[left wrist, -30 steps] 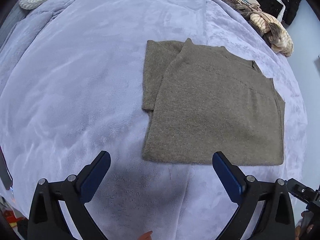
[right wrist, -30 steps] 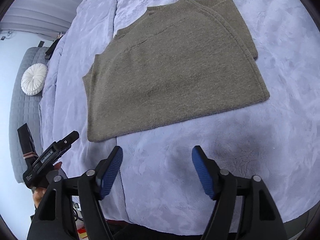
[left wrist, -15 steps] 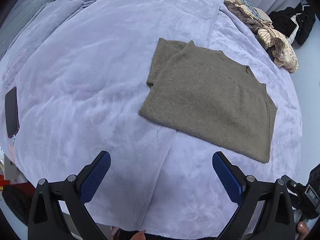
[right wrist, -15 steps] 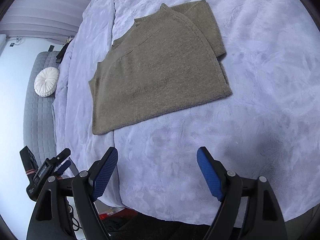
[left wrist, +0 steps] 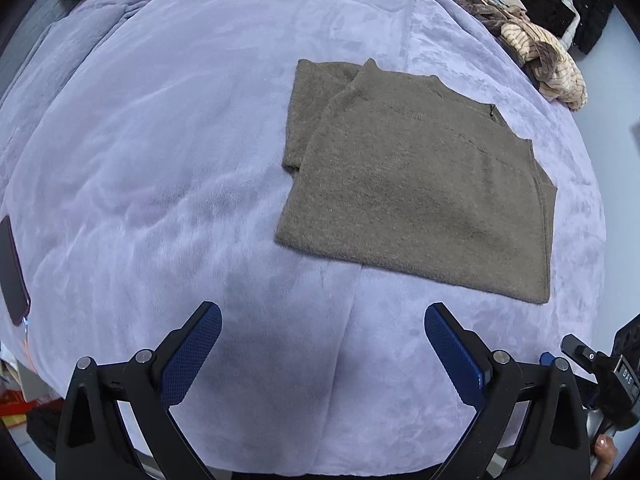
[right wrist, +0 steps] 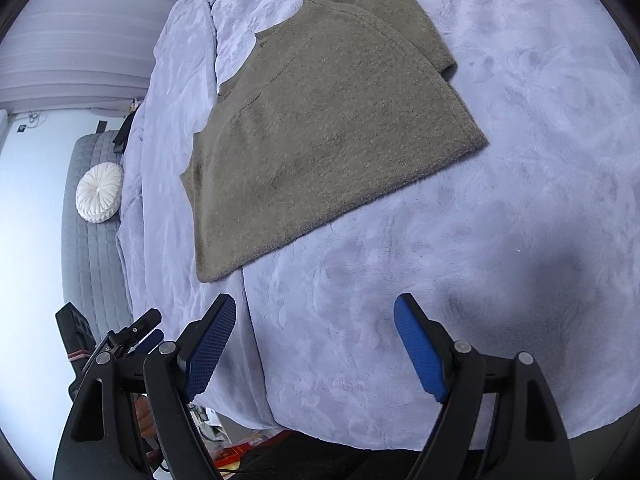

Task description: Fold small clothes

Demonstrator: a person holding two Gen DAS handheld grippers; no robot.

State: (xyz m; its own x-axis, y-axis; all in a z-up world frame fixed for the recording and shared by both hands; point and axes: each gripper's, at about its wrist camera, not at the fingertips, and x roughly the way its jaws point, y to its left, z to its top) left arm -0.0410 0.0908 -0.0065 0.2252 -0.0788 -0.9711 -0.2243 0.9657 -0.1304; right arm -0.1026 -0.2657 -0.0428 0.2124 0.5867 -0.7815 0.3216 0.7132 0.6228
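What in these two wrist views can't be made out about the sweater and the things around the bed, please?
- Sweater, both views: underside and any tucked sleeve, hidden by its own top layer.
- Dark flat object, left wrist view: cut off by the edge.
- Clothes pile, left wrist view: too distorted to identify items.

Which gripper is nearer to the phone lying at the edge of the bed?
Left. The phone lies just left of the open left gripper, at that view's edge. The right gripper, also open, works on the other side; its view shows no phone.
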